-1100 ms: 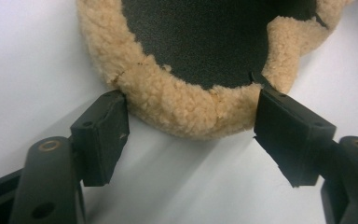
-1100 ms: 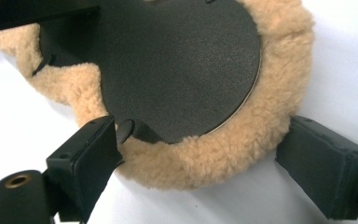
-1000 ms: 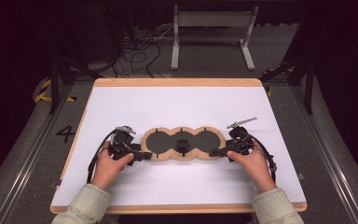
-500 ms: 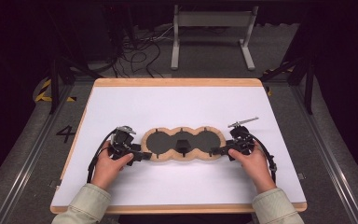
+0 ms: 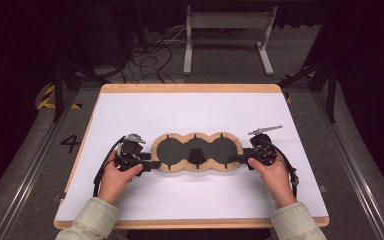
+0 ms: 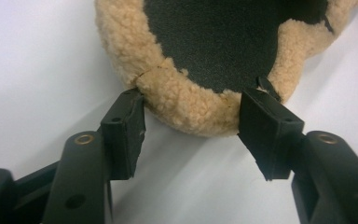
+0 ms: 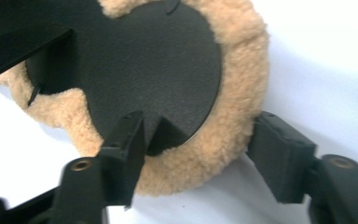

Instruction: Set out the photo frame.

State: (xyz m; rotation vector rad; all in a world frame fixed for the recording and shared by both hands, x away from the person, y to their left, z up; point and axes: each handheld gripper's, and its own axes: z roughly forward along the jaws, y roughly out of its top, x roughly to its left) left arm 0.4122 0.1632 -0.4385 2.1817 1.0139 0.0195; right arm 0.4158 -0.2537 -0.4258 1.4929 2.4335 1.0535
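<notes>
The left gripper [image 6: 191, 126] straddles the near rounded end of a flat three-lobed pad [image 5: 196, 152], its jaws having just been closing; in the left gripper view one pad [image 6: 126, 123] touches the tan fleece rim [image 6: 186, 105] and the other sits at the rim's edge, but neither clearly presses in, so I read it as not yet gripping. Across the pad, the right gripper [image 7: 205, 154] does the same at the opposite end: its jaws have also just been closing, one over the black inner face [image 7: 135, 60], the other just outside the fleece, apart from it. The pad lies flat on the white desk [image 5: 190, 115], stretched between the two grippers, with a small black tab [image 5: 196, 156] near its middle. It looks light, thin and floppy, likely to sag if lifted by one end. The fleece border is soft and compressible, a good place to pinch; taking both ends together should keep it level.
</notes>
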